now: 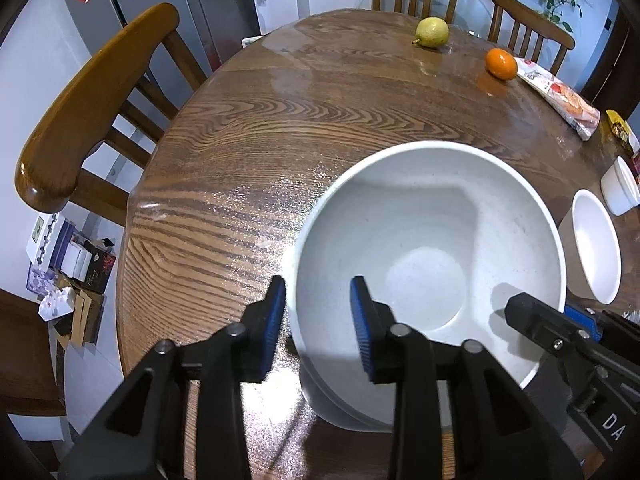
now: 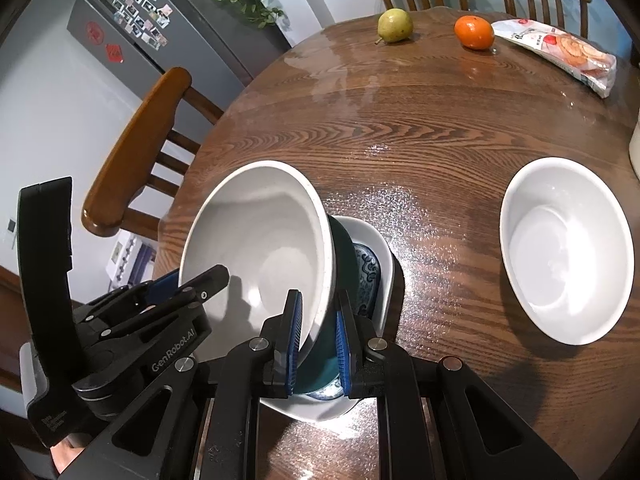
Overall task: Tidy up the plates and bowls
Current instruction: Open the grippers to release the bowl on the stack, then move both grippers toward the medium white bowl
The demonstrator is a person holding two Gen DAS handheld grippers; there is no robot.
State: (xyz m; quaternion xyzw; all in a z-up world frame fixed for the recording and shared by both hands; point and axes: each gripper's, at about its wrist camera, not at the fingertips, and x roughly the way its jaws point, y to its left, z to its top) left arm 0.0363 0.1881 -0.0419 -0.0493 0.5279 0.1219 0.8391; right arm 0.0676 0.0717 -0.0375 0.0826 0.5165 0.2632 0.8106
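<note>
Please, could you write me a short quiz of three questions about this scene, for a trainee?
1. True or false: the large bowl sits level.
2. The outside of the large bowl is: A red, B dark green, C yellow.
3. Fill in: the fingers of the right gripper clamp the large bowl at its ____.
Key: 1 false, it is tilted; 2 B; 3 rim.

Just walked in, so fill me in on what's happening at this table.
A person with two handheld grippers is stacking dishes. The right gripper pinches the rim of a large grey bowl, tilted over a patterned plate. The left gripper straddles the opposite rim, open. A white bowl sits apart.
</note>
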